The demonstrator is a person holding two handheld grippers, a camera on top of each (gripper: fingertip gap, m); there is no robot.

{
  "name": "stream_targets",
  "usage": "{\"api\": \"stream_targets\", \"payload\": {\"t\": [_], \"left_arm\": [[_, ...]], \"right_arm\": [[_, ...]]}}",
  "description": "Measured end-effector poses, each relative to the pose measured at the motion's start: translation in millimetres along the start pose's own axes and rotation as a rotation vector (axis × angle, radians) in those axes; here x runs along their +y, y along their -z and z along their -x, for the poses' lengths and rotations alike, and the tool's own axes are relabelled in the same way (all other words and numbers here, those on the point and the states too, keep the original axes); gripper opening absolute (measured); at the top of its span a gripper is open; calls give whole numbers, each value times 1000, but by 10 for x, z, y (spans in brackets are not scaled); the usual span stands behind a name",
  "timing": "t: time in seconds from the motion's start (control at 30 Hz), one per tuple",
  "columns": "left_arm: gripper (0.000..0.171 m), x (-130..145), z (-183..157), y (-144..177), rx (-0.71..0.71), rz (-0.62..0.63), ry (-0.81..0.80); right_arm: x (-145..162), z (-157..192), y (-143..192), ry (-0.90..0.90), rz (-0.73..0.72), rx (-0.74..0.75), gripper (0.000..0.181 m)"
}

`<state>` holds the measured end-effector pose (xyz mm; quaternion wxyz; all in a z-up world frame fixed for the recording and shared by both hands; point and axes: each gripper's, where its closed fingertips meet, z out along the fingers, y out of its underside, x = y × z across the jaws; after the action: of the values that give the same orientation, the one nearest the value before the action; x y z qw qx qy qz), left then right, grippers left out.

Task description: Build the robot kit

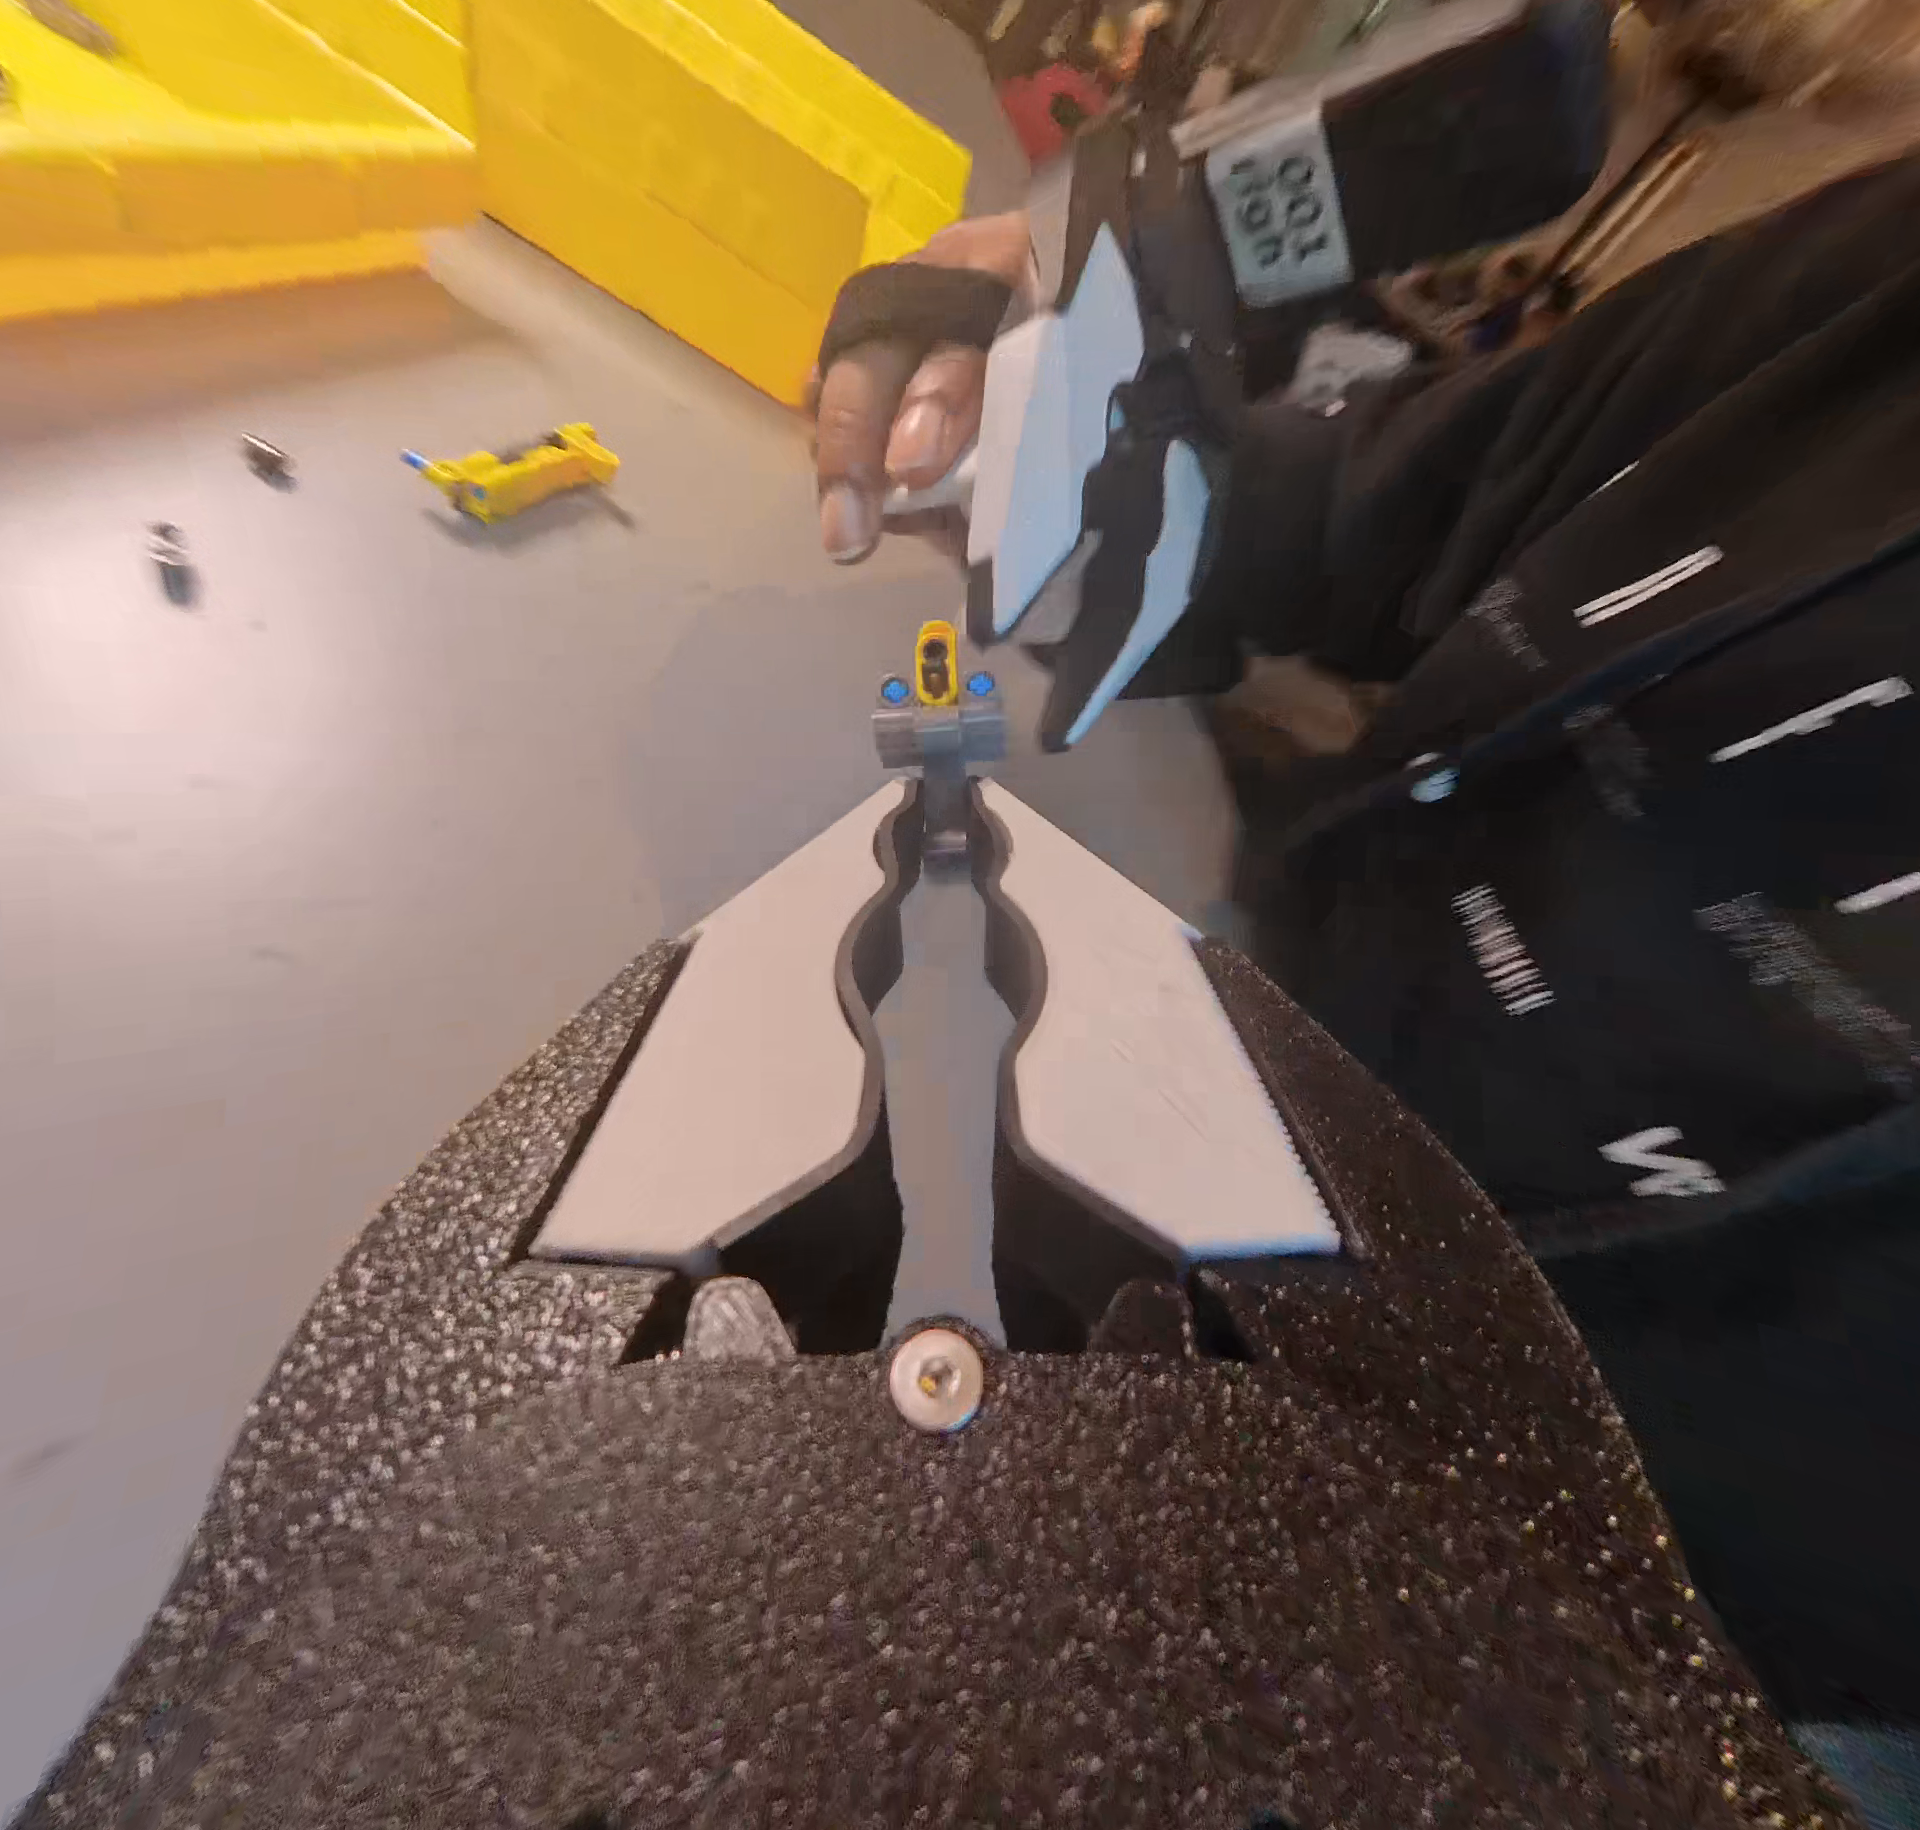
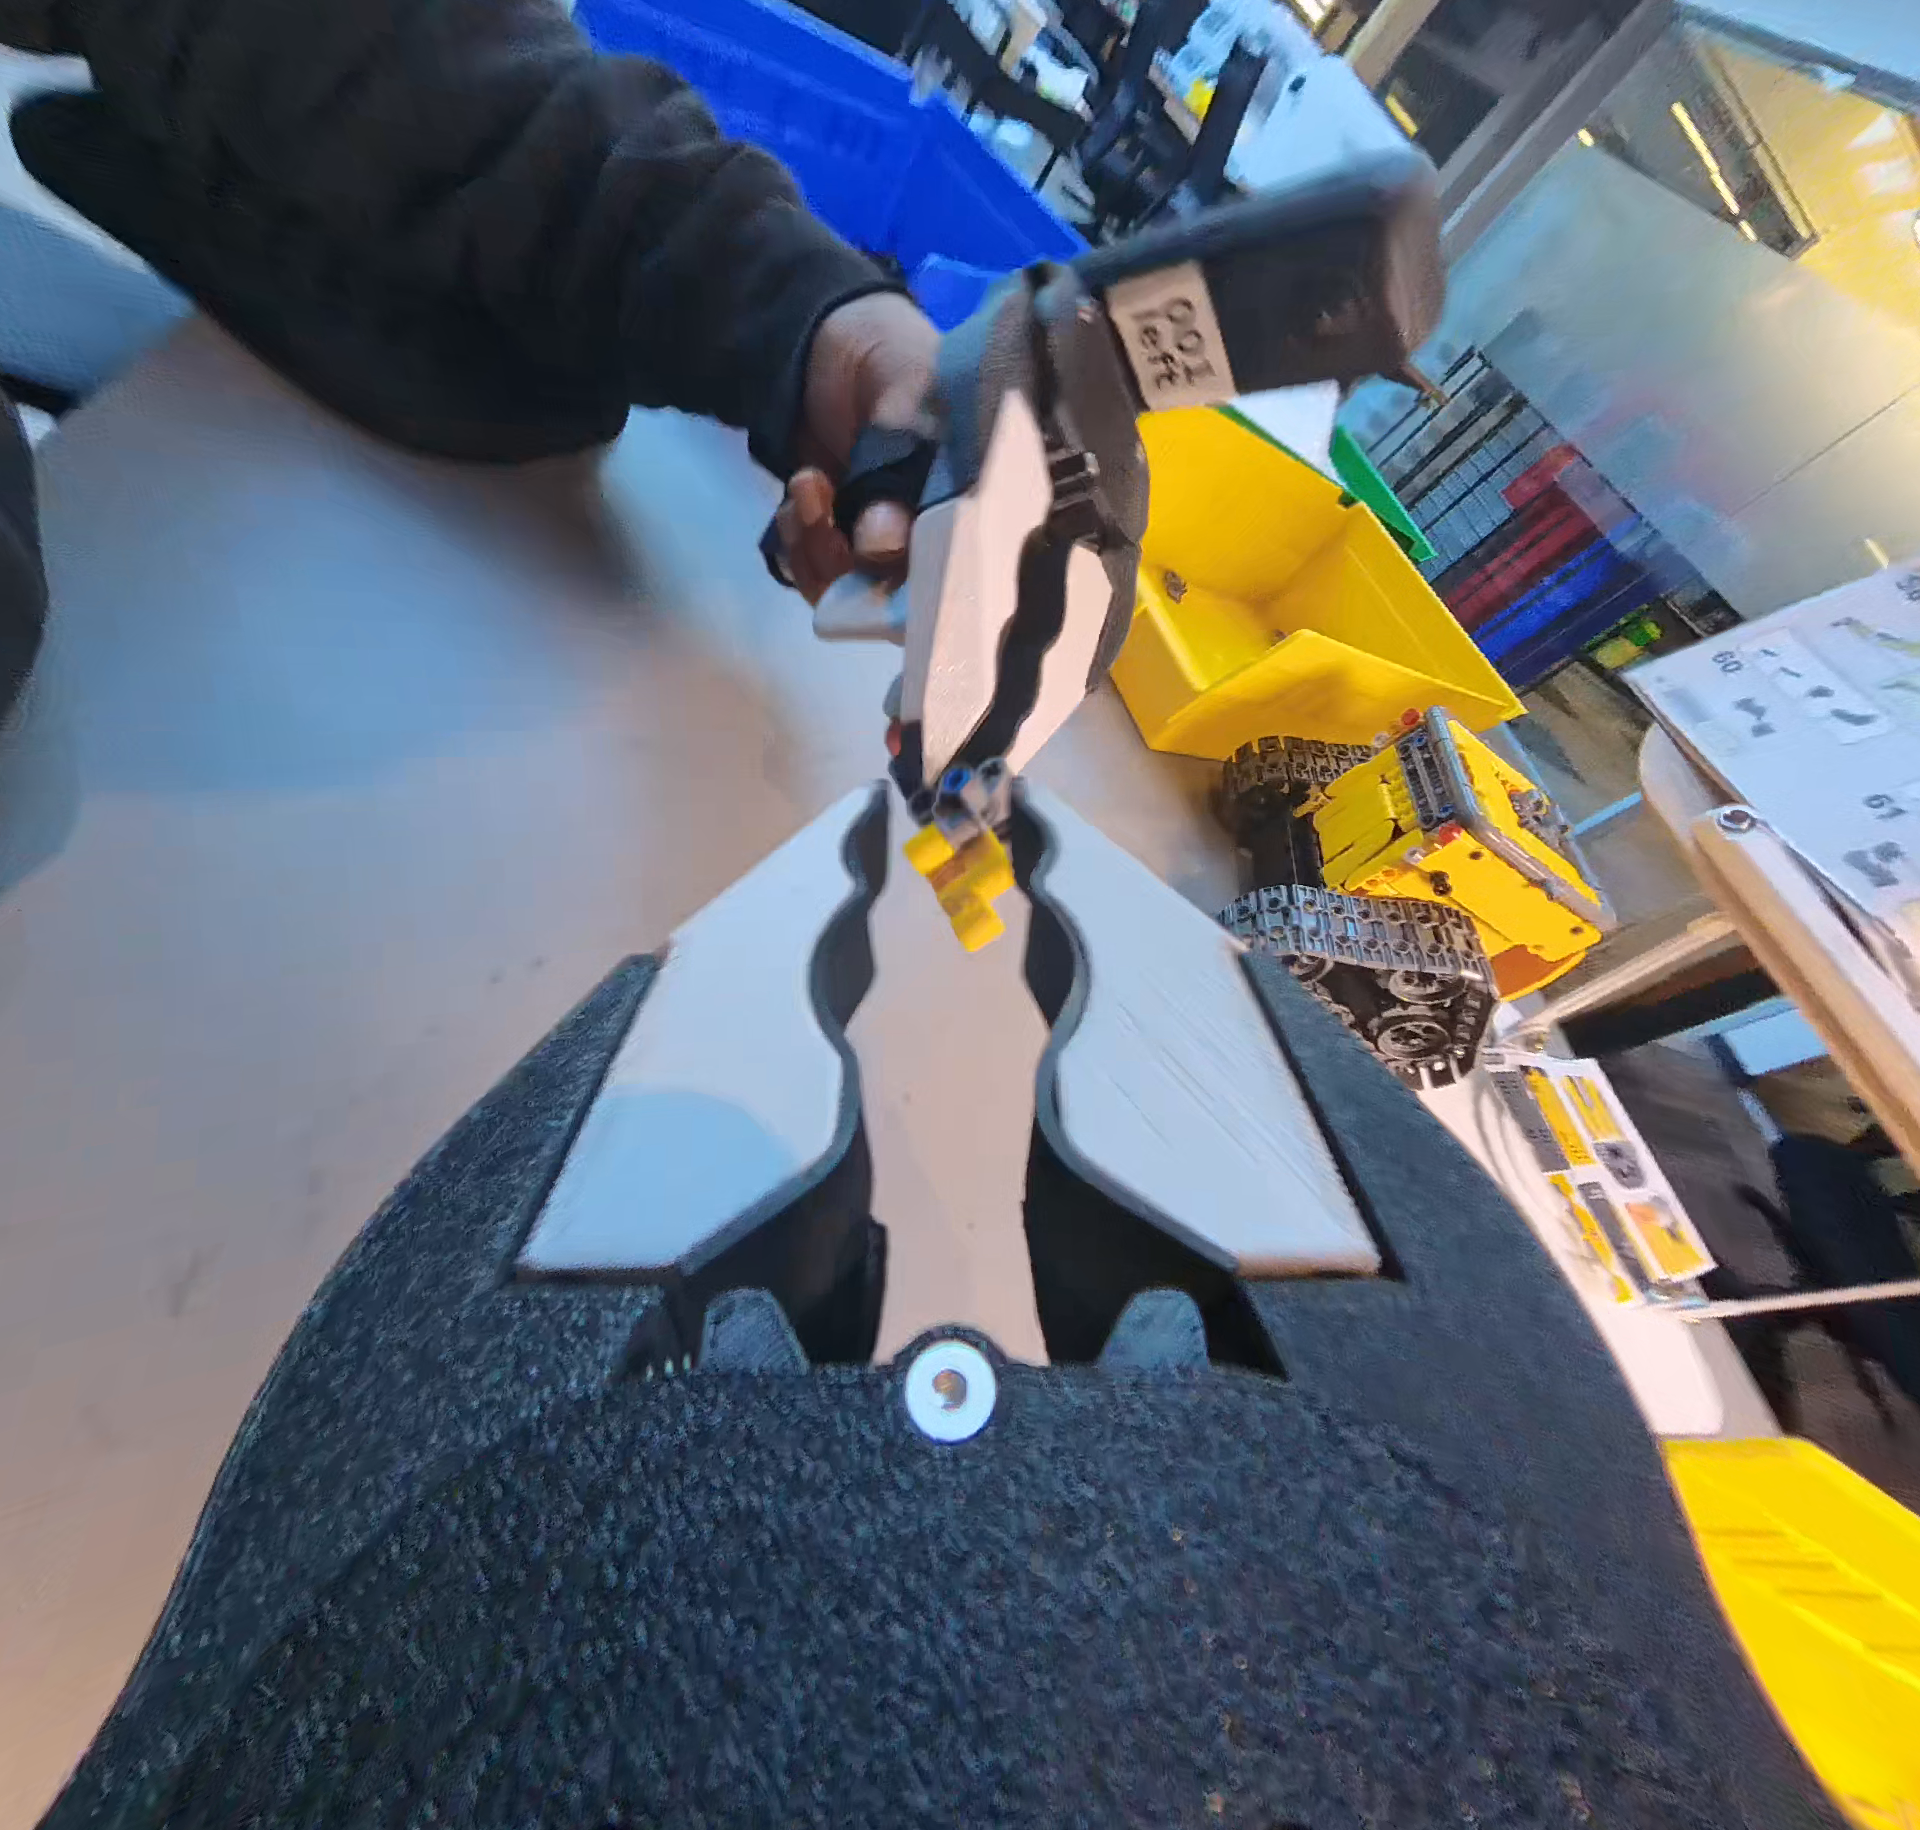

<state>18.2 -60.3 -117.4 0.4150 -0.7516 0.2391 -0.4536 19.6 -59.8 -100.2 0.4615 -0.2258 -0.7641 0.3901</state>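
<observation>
My left gripper [image 1: 943, 793] is shut on the dark grey stem of a small brick assembly [image 1: 938, 715], which has a grey block, two blue pins and a yellow piece at its far end. In the right wrist view the left gripper [image 2: 951, 778] comes down from above holding that assembly [image 2: 958, 871], yellow end toward me. My right gripper [image 2: 953, 798] is open, and the yellow end hangs between its fingertips; I cannot tell whether they touch. In the left wrist view the right gripper [image 1: 1018, 684] sits just right of the assembly, held by a hand [image 1: 894, 430].
Yellow bins [image 1: 675, 149] stand at the back of the grey table [image 1: 312, 845]. A small yellow brick part [image 1: 520, 471] and two dark pieces [image 1: 171, 554] lie loose. A yellow tracked vehicle model [image 2: 1423, 866], a yellow bin [image 2: 1299, 596], a booklet [image 2: 1818, 720] and a blue bin [image 2: 831, 118] are to the right. Left and right tips are no more than a few centimetres apart.
</observation>
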Motion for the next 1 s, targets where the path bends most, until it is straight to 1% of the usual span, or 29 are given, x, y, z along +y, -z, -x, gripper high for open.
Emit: {"api": "stream_targets", "payload": {"t": [0.03, 0.07, 0.13, 0.17, 0.23, 0.3, 0.43, 0.5, 0.7, 0.8, 0.9, 0.93, 0.97, 1.0], "left_arm": [[7, 6, 68, 19, -92, 28, -97], [7, 14, 119, 39, -177, 61, -203], [7, -8, 219, 79, -338, 109, -366], [7, -34, 264, 95, -407, 119, -429], [7, -65, 327, 105, -507, 139, -548], [7, -50, 372, 86, -567, 169, -642], [7, 16, 387, -11, -585, 200, -741], [7, 42, 388, -40, -579, 209, -762], [7, 93, 397, -77, -545, 191, -746], [7, 113, 425, -81, -542, 188, -725], [7, 159, 458, -86, -511, 187, -631], [7, 180, 489, -73, -510, 194, -588], [7, 228, 521, -59, -499, 215, -533], [7, 334, 552, -55, -468, 263, -448]], "right_arm": [[-10, -39, 25, -55, -23, -5, 35], [11, -75, 52, -119, -28, -20, 43], [131, -149, 78, -213, -6, -30, 52], [191, -162, 74, -239, 5, -33, 53], [267, -187, 26, -291, 8, -22, 52], [329, -177, -45, -320, 17, -24, 50], [423, -136, -137, -293, 49, -35, 37], [449, -109, -147, -272, 52, -37, 27], [495, -68, -142, -262, 54, -57, 25], [531, -65, -157, -309, 62, -61, 26], [587, -49, -167, -309, 83, -58, 27], [621, -44, -166, -304, 98, -57, 31], [651, -41, -162, -309, 111, -57, 36], [677, -35, -158, -323, 121, -62, 39]]}}
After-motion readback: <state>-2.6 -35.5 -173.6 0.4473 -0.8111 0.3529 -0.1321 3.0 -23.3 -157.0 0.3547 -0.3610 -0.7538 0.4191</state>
